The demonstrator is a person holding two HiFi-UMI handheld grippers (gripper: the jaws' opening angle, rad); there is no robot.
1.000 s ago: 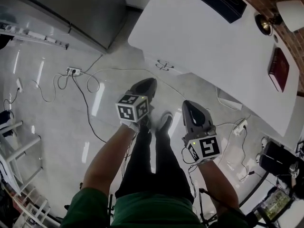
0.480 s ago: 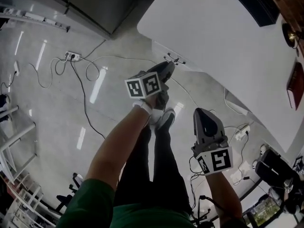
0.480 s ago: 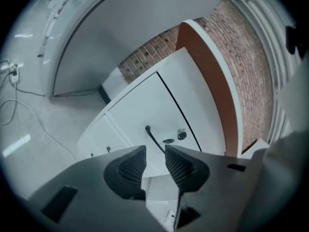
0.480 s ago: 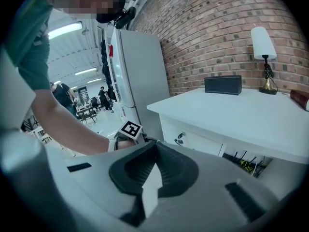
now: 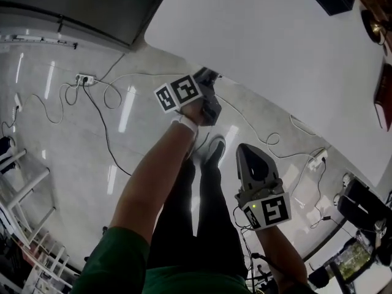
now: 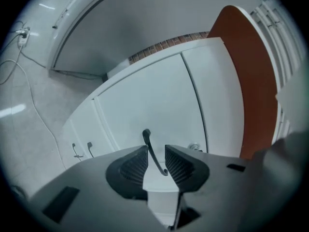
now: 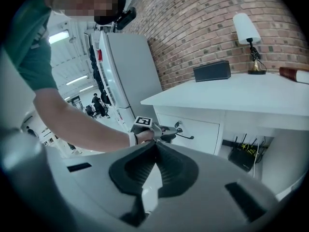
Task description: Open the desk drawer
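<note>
Left tool [image 6: 155,152]: jaws are recorded as opening, with the dark drawer handle [image 6: 149,146] seen between the pads but not pressed by them. The handle is mounted on the white drawer front [image 6: 145,105] directly ahead of the tool, beneath the worktop [image 5: 275,48]. Right tool [image 7: 155,146]: jaws are seen closed on nothing, and it is held well back from the drawer.

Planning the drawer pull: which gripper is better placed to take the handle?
Left. The left gripper is opening its fingers around the drawer handle, not pressing it; the right gripper hangs shut and empty, back from the desk.
</note>
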